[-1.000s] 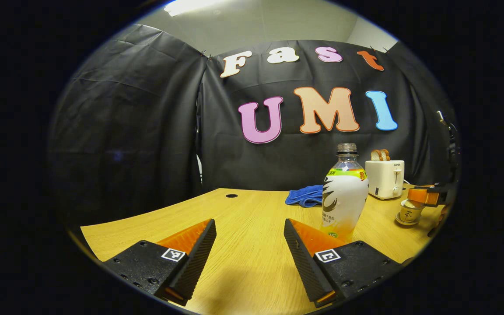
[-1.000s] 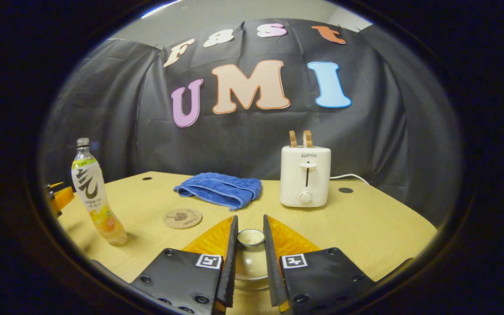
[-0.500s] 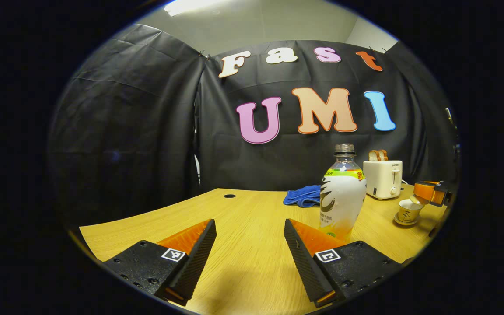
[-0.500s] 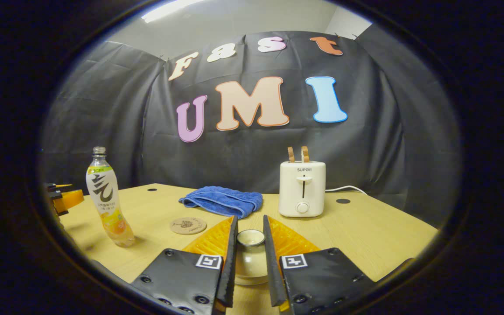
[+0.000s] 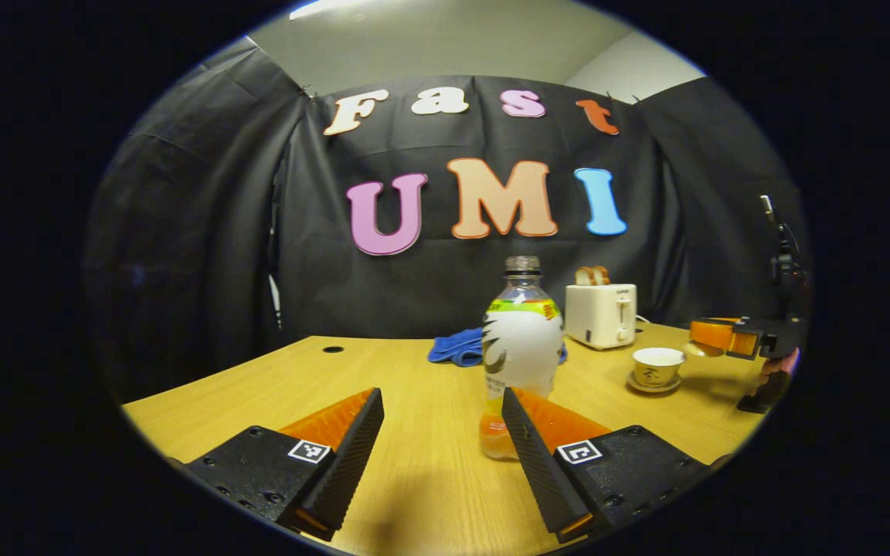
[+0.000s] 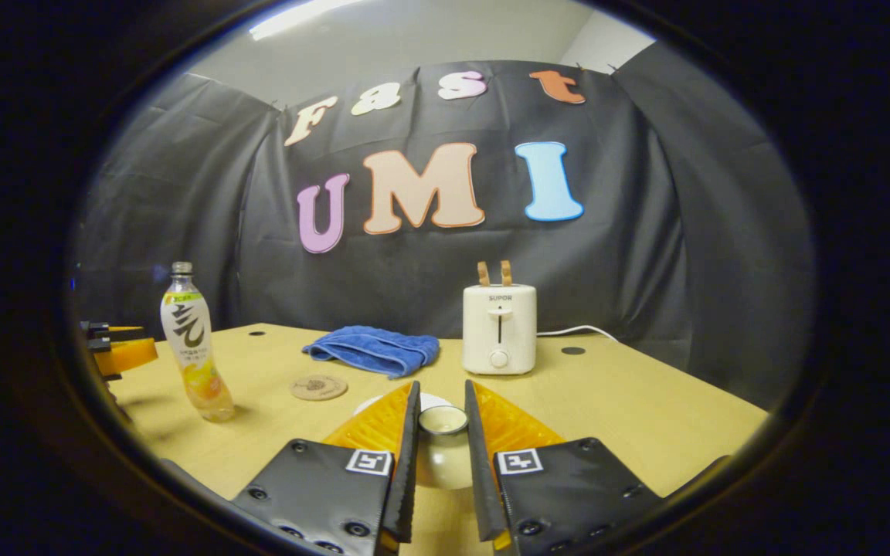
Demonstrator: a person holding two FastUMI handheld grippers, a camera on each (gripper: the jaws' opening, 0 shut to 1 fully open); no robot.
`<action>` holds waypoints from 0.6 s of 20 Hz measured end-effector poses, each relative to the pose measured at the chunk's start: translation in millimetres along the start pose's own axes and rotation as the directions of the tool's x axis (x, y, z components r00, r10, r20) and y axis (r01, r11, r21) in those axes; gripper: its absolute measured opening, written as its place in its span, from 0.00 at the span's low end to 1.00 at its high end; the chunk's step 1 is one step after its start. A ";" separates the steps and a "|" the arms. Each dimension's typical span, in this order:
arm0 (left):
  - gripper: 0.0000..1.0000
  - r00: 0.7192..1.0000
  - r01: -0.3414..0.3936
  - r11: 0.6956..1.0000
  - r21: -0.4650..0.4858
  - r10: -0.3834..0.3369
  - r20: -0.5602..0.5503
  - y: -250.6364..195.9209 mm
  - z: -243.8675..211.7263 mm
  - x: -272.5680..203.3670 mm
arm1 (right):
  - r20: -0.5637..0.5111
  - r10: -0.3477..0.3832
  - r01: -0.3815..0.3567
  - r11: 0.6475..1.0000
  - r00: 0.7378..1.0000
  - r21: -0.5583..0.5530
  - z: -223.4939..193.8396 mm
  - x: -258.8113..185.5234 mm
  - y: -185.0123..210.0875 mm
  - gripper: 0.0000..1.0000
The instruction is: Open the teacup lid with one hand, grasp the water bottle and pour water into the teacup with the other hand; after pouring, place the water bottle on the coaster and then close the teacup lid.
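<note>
A capless water bottle [image 5: 521, 355] with a white label stands on the wooden table [image 5: 414, 371], just ahead of my open left gripper [image 5: 439, 395] and close to its right finger. The white teacup [image 5: 657, 367] sits uncovered on its saucer to the right. My right gripper [image 6: 442, 386] is shut on the knob of the teacup lid [image 6: 441, 463] and holds it above the table. In the left gripper view the lid [image 5: 698, 349] hangs beside the cup under the right gripper [image 5: 715, 334]. A round cork coaster [image 6: 319, 386] lies left of the lid, and the bottle [image 6: 194, 347] stands farther left.
A white toaster [image 6: 499, 328] with bread in its slots stands at the back, its cable trailing right. A folded blue towel [image 6: 371, 349] lies left of it, behind the coaster. The left gripper [image 6: 117, 351] shows at the table's left edge beside the bottle.
My right gripper has lifted the lid off the teacup and carried it to the right, leaving the cup uncovered. My left gripper has swung right, so the bottle stands nearer its middle.
</note>
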State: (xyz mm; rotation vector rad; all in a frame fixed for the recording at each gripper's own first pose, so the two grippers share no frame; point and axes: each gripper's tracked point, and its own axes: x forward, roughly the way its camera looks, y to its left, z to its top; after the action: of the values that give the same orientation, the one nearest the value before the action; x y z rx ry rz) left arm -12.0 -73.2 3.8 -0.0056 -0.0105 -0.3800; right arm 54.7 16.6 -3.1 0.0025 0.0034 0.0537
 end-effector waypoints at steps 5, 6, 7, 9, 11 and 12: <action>0.90 0.993 0.115 0.993 -0.007 -0.115 -0.005 -27.2 -1.1 4.0 | -0.001 -0.008 0.008 1.000 1.000 -0.001 -0.5 -4.0 -5.1 0.35; 0.90 0.991 0.130 0.991 -0.007 -0.131 -0.008 -32.1 -1.0 5.2 | 0.000 -0.007 0.007 1.000 1.000 -0.001 0.0 -5.7 -5.5 0.35; 0.90 0.989 0.144 0.990 -0.008 -0.144 -0.013 -36.0 -2.4 7.9 | 0.000 -0.008 0.008 1.000 1.000 -0.001 0.3 -6.8 -6.4 0.35; 0.90 0.986 0.164 0.986 -0.013 -0.164 -0.032 -42.2 -5.1 14.7 | 0.001 -0.012 0.012 1.000 1.000 -0.001 0.4 -8.3 -9.9 0.36; 0.90 0.984 0.173 0.985 -0.019 -0.174 -0.049 -45.3 -7.4 23.3 | -0.001 -0.016 0.016 1.000 1.000 -0.001 -0.1 -10.4 -12.2 0.35; 0.90 0.983 0.174 0.984 -0.024 -0.176 -0.057 -46.4 -8.1 27.3 | 0.000 -0.015 0.015 1.000 1.000 -0.001 -0.2 -11.4 -12.7 0.36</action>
State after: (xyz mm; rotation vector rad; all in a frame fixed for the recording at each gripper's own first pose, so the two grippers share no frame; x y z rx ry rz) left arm -3.8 -126.5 -3.8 -0.0119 0.0508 -0.5561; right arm 44.0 3.3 -3.3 0.0018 0.0033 0.0382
